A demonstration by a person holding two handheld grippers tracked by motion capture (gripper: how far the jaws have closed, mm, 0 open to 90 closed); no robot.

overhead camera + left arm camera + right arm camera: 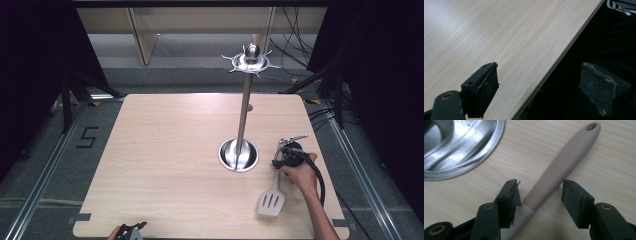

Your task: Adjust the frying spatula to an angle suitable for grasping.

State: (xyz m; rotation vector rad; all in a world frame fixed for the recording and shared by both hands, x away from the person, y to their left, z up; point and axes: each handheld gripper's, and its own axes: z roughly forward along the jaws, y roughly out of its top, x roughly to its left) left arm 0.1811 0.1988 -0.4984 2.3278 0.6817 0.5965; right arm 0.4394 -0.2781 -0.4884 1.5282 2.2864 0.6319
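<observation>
The right gripper (540,192) is sitting with jaws wide around the spatula (559,167), its embossed lettering unreadable; the left gripper (539,87) is gaping over the table's (511,37) near edge.

- The spatula (272,196) lies flat on the tabletop (165,150), near its right front corner.
- The utensil stand (239,154) rises just left of and behind the spatula's handle.

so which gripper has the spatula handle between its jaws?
The right gripper: open jaws straddle the beige spatula handle. The left gripper is open at the table edge.
</observation>
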